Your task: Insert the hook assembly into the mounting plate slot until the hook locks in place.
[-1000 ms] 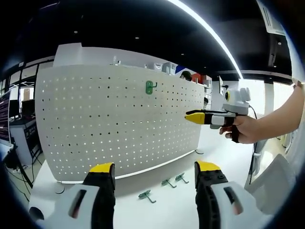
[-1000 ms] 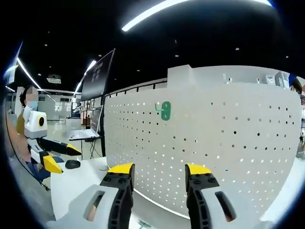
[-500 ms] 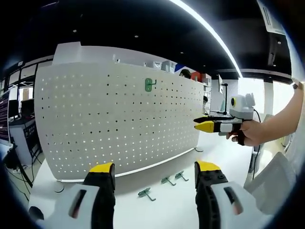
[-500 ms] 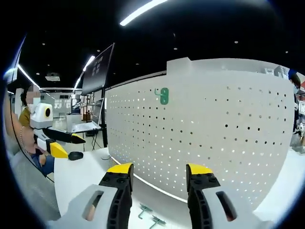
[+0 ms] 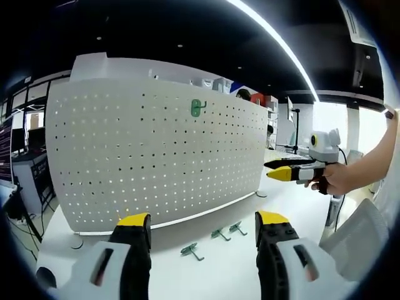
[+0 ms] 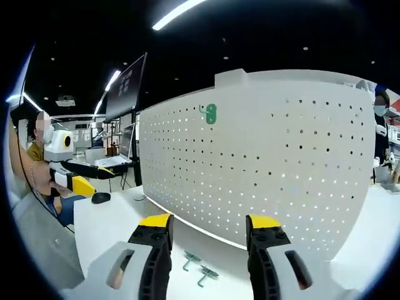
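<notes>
Both grippers hold nothing, each with its jaws spread apart. From the left gripper [image 5: 203, 226], three loose green hooks lie on the white table [image 5: 225, 275] just ahead, between its jaws and the foot of the pegboard [image 5: 156, 162]: one hook [image 5: 191, 252] nearest, two more [image 5: 227, 232] a little farther right. One green hook [image 5: 197, 108] already hangs high on the board. The right gripper [image 5: 279, 170] is raised off to the side, well apart from the loose hooks. In the right gripper view, its own jaws [image 6: 210, 225] frame two hooks [image 6: 200, 269] low on the table. The left gripper looks nearer; a downward, forward reach seems needed.
</notes>
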### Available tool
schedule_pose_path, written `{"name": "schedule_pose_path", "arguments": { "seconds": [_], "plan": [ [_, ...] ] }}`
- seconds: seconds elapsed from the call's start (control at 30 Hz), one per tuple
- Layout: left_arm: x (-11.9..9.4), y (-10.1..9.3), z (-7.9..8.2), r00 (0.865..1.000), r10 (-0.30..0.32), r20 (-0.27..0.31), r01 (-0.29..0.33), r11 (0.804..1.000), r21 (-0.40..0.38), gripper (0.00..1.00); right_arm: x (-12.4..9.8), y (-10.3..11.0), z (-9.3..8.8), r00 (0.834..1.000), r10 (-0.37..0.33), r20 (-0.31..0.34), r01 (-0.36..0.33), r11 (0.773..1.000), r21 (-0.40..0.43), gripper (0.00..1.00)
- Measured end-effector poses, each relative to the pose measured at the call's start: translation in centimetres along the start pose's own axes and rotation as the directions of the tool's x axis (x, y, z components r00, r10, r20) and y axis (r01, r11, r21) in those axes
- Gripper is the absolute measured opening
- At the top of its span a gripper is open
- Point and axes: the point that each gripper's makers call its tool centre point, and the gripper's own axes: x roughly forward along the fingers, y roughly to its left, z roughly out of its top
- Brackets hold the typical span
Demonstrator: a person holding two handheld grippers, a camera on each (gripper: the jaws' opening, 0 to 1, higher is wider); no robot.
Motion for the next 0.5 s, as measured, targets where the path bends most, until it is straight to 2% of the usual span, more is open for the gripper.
{"name": "schedule_pose_path", "arguments": {
  "seconds": [0.5],
  "plan": [
    [-0.3,0.0,-0.8,1.000,-0.002,-0.013,0.002,1.000,-0.008,0.70,-2.0,0.0,-1.8,0.999,0.005,-0.038,-0.005,1.000,0.017,0.50]
  ]
}}
